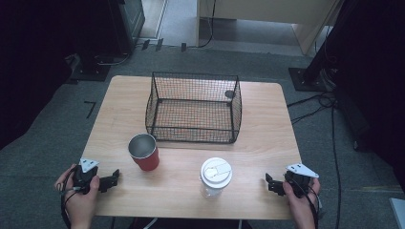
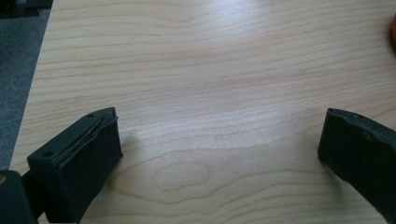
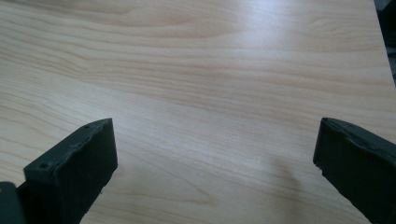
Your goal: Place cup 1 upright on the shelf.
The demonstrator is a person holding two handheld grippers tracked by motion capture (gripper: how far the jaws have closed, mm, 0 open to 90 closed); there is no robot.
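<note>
A red cup [image 1: 144, 152] with a silvery inside stands upright near the table's front left. To its right is a clear cup with a white lid [image 1: 215, 176], also upright. Behind both sits a black wire basket [image 1: 193, 108] with nothing in it. My left gripper [image 1: 112, 179] rests at the front left corner, held by a hand, just left of the red cup and apart from it. In the left gripper view its jaws stand wide open [image 2: 219, 149] over bare wood. My right gripper [image 1: 272, 184] sits at the front right, its jaws also wide open [image 3: 215, 158] over bare wood.
The light wooden table [image 1: 267, 129] stands on grey carpet. Cables [image 1: 320, 102] and dark stands lie beyond its right and far edges. A red sliver of the cup [image 2: 393, 35] shows at the right edge of the left gripper view.
</note>
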